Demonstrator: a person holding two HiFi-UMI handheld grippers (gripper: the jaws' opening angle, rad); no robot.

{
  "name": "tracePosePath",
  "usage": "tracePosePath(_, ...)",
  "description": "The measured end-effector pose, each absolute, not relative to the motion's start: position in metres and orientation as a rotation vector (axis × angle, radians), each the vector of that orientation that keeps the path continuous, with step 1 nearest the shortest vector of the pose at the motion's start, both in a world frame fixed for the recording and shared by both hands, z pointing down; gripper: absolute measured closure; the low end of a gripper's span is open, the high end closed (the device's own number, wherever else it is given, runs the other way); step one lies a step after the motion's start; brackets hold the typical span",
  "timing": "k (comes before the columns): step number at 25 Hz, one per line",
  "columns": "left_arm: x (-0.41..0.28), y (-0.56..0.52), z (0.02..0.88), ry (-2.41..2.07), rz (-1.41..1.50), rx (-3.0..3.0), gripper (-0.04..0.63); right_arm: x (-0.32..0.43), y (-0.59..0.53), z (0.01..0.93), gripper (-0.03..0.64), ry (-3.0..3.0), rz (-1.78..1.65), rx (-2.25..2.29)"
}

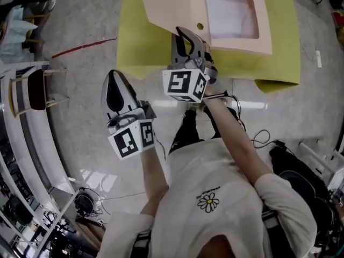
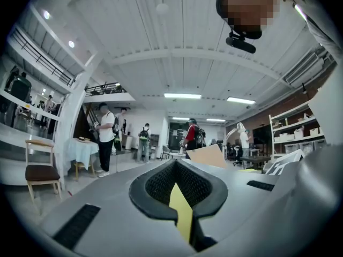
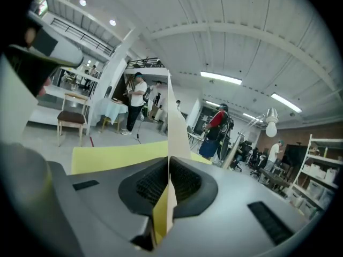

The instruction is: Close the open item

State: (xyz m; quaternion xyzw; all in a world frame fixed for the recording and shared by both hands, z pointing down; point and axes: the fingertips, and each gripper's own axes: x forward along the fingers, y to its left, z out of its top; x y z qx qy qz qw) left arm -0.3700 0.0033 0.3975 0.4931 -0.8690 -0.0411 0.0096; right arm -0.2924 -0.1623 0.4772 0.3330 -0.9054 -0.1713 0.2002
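A pale pink cardboard box with a clear window in its panel lies opened out on the yellow table. My right gripper is at the box's near edge, shut on the thin card flap. That flap stands edge-on between the pads of the right gripper in the right gripper view. My left gripper hangs over the floor, left of the table's near edge and apart from the box. Its jaws are shut with nothing in them, as the left gripper also shows in its own view.
A chair and white railings stand at the left, and a red line runs across the floor. Cables and bags lie at the right. Several people stand far off in the hall.
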Motion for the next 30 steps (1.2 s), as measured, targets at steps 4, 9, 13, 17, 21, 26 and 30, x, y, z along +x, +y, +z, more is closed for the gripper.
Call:
tracePosePath(4,-0.367,-0.002,0.391,-2.723,-0.144,1.553,0.581,-0.269,-0.167,0.471,0.603,-2.562,-0.363,0.954)
tracePosePath(9,-0.346,-0.029,0.388,-2.67,-0.166,1.664,0.581,-0.226,-0.179,0.461,0.603,-2.617,-0.186,1.01)
tracePosePath(13,-0.322,-0.056,0.376,-2.594,-0.179,1.778,0.581,-0.187,-0.192,0.447,0.603,-2.648,0.011,1.093)
tracePosePath(17,-0.299,-0.085,0.369,-2.514,-0.182,1.913,0.581,-0.143,-0.209,0.447,0.603,-2.638,0.207,1.255)
tracePosePath(21,-0.276,-0.106,0.365,-2.451,-0.157,2.009,0.581,-0.109,-0.223,0.448,0.602,-2.617,0.336,1.37)
tracePosePath(26,-0.258,-0.121,0.359,-2.407,-0.115,2.091,0.581,-0.082,-0.237,0.452,0.601,-2.579,0.486,1.461)
tracePosePath(30,-0.247,-0.133,0.356,-2.38,-0.111,2.135,0.581,-0.062,-0.249,0.46,0.601,-2.53,0.572,1.53)
